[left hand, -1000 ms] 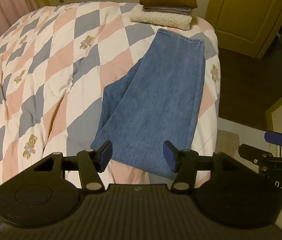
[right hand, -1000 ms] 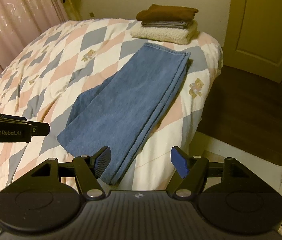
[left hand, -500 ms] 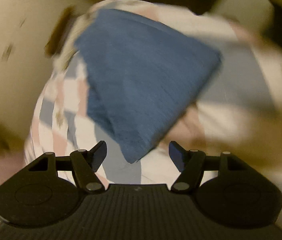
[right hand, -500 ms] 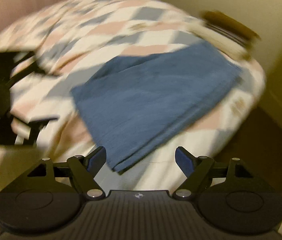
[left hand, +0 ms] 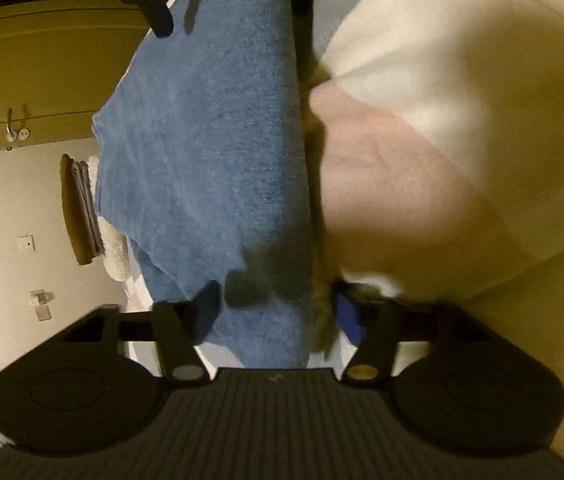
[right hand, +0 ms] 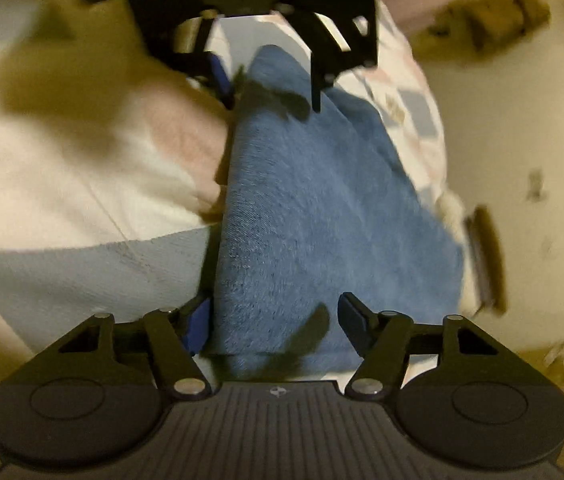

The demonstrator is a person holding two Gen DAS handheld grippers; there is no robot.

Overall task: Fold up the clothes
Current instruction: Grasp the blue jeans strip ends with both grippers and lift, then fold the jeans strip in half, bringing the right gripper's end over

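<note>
Near the left gripper point(left hand: 277, 306) the jeans point(left hand: 209, 160) lie on the quilt point(left hand: 462, 100), their hem end running between its spread fingers; the jaws stand released, one finger over the denim, the other down at the quilt beside the edge; the right gripper point(right hand: 275, 316) straddles the same end from the opposite side, also released and gripping nothing; the jeans look already halved lengthwise; by my judgement the step in hand is seizing this end for a crosswise fold; next, both jaws must clench on all layers together, without catching quilt; farther off, a stack point(left hand: 89, 216) of folded clothes sits by the wall.
</note>
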